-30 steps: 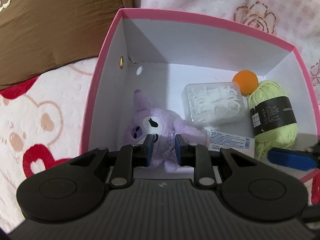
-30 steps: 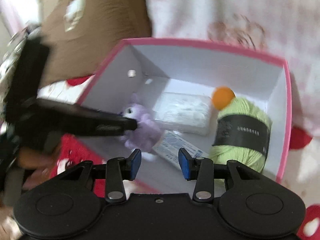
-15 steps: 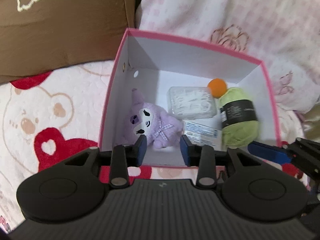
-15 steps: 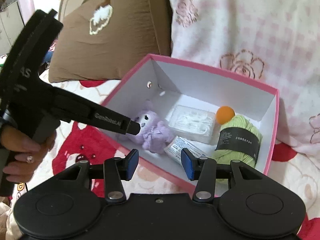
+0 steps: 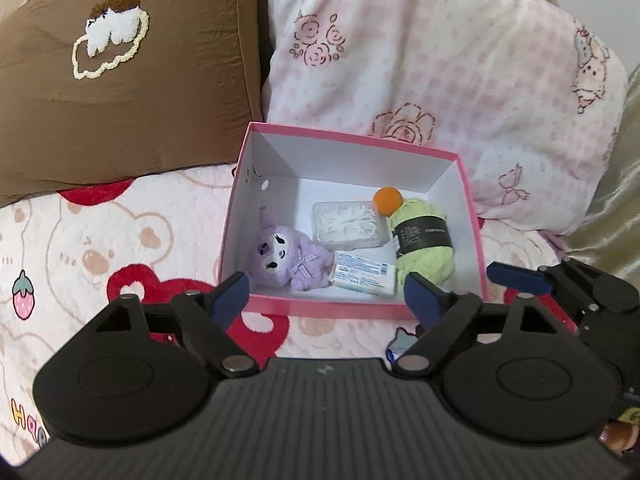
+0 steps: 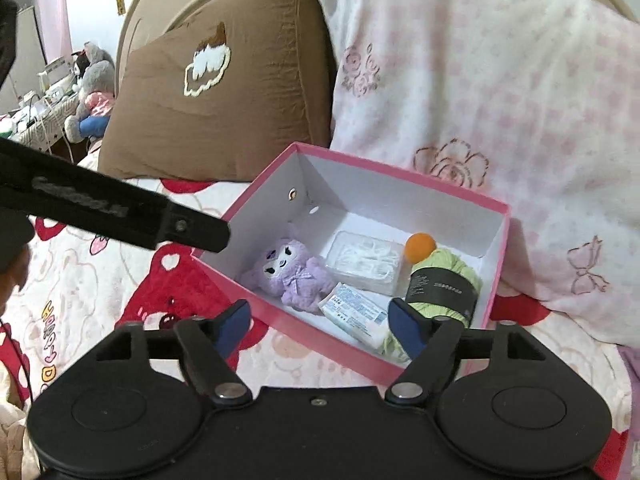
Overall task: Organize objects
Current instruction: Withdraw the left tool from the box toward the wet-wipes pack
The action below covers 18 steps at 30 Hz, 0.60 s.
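A pink box [image 5: 352, 138] with white inside walls sits on the bed; it also shows in the right wrist view [image 6: 400, 168]. Inside lie a purple plush toy [image 5: 286, 258] [image 6: 290, 270], a clear case of floss picks [image 5: 348, 224] [image 6: 366, 258], an orange ball [image 5: 387, 201] [image 6: 419, 246], a green yarn skein [image 5: 424, 240] [image 6: 444, 284] and a white labelled packet [image 5: 364, 278] [image 6: 354, 312]. My left gripper [image 5: 326, 298] is open and empty, in front of the box. My right gripper [image 6: 320, 326] is open and empty, near the box's front edge.
A brown pillow [image 5: 116, 68] [image 6: 224, 92] and a pink patterned pillow [image 5: 440, 64] [image 6: 500, 80] lean behind the box. A bear-print blanket [image 5: 100, 248] covers the bed. The other gripper's finger [image 6: 120, 216] reaches in from the left. A small wrapper [image 5: 398, 342] lies by the box.
Both grippers have pulled back and up from the box and opened wider. The left gripper left the purple plush toy lying inside the box.
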Motion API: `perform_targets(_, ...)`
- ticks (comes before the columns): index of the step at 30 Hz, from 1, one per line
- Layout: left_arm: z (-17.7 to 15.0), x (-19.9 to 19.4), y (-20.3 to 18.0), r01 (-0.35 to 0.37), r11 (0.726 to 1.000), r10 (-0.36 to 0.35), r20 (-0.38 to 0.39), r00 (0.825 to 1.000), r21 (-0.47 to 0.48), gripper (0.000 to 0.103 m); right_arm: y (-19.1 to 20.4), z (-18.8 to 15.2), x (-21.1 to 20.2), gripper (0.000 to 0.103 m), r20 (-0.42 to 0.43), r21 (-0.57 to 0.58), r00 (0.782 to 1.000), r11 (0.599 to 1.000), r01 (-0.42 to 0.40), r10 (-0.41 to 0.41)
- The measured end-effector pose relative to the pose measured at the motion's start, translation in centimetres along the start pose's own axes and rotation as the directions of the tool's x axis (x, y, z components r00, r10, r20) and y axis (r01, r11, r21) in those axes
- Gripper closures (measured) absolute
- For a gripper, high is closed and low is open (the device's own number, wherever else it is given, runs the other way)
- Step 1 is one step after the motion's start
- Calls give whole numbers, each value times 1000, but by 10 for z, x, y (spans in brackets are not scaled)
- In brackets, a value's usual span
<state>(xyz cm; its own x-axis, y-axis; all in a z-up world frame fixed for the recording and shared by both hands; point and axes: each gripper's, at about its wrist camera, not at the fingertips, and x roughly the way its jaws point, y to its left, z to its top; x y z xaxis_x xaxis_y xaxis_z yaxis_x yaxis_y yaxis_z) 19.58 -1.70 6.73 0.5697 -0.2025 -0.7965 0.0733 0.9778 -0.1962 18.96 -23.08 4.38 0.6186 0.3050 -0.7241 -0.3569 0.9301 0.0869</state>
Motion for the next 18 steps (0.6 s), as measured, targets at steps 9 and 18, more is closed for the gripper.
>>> perform_targets(9, -22, -26, -6, -35, 999, 34, 21, 999, 8, 2, -7, -13, -17, 11, 35, 114, 999, 993, -16, 12)
perform_targets(18, -43, -51, -8, -68, 998, 68, 2, 998, 13, 2, 6, -22, -46, 8, 45, 97, 999, 995, 7, -11)
